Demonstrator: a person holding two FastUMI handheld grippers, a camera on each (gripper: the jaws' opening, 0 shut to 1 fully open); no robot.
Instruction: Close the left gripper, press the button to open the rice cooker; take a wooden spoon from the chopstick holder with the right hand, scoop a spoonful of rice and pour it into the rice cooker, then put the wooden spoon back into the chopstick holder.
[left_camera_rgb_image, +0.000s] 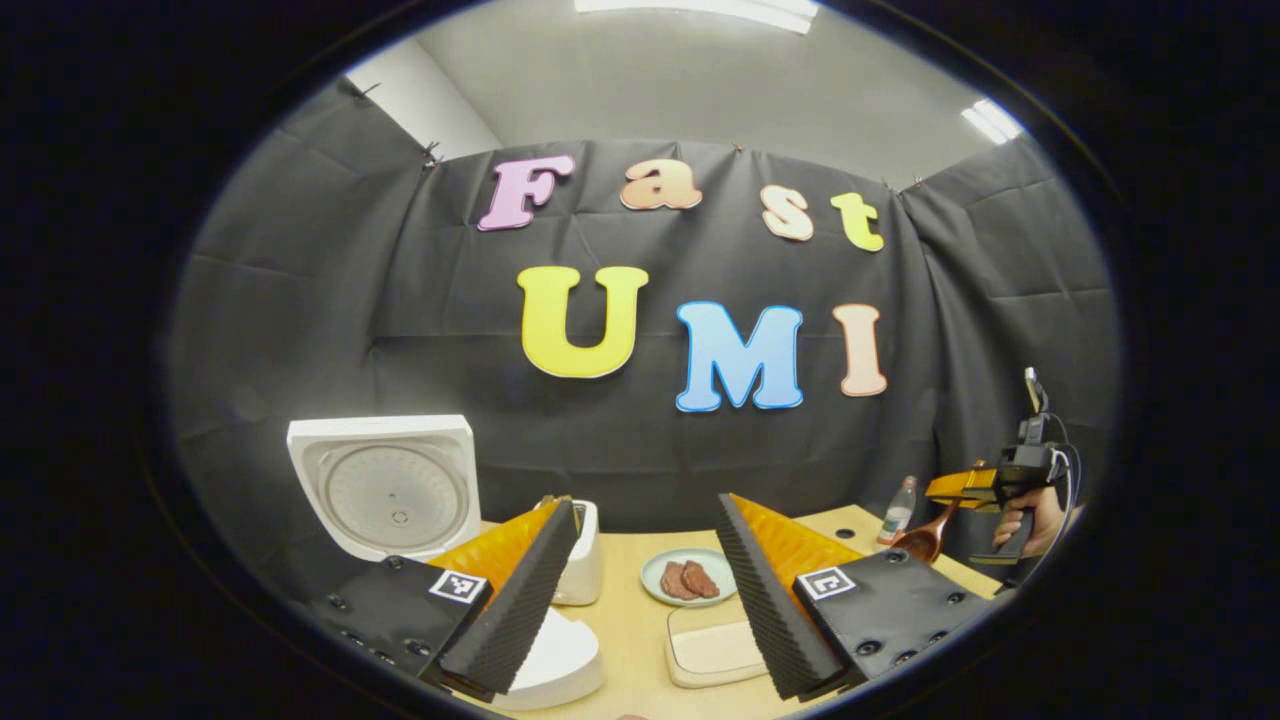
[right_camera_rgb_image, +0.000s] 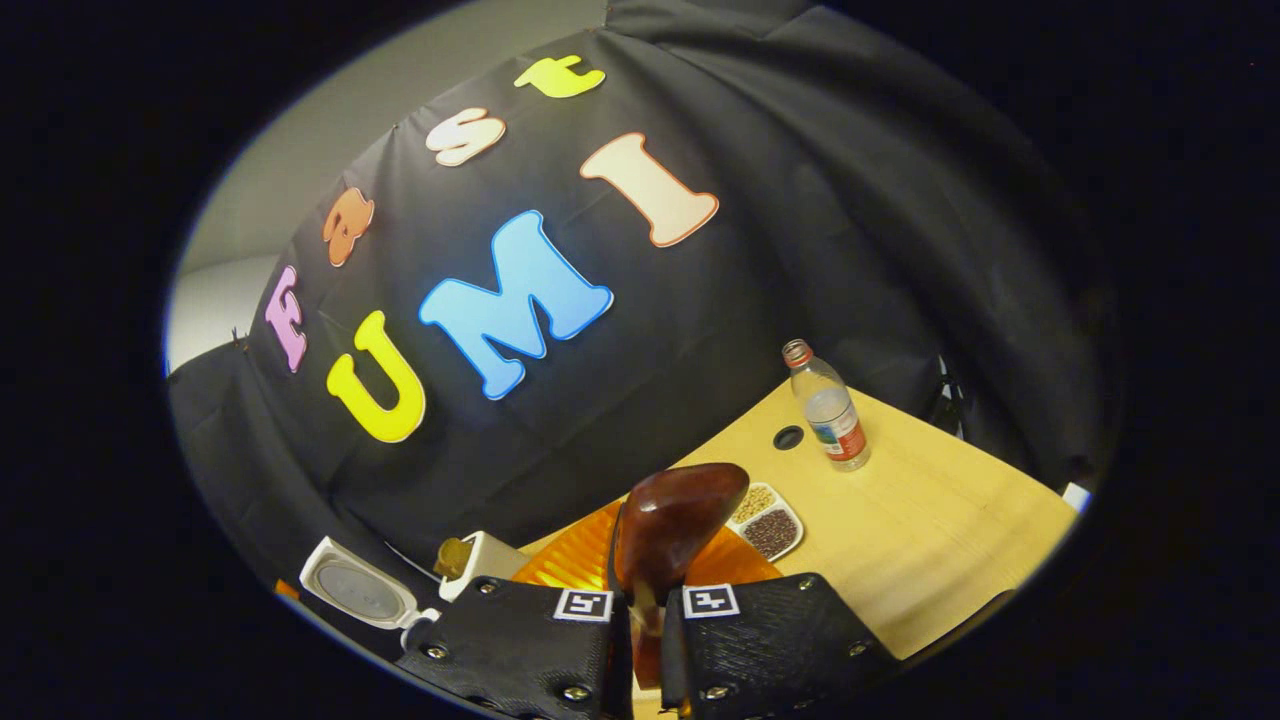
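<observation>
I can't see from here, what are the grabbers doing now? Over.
Right gripper shut on wooden spoon, held above the table. Left gripper open, holding nothing. Rice cooker lid up. Nothing blocking.

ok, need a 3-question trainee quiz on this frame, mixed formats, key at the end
1. True or false: the rice cooker's lid is closed.
2. What is the right claw holding?
A. the water bottle
B. the wooden spoon
C. the plate of meat
3. Fill in: the left claw is ____ (open/shut).

Key:
1. False: the lid stands up, its inner side facing the left gripper view.
2. B: both fingers press on the spoon's handle, bowl pointing up ahead of them.
3. open: its fingers stand wide apart with nothing between them.
</observation>
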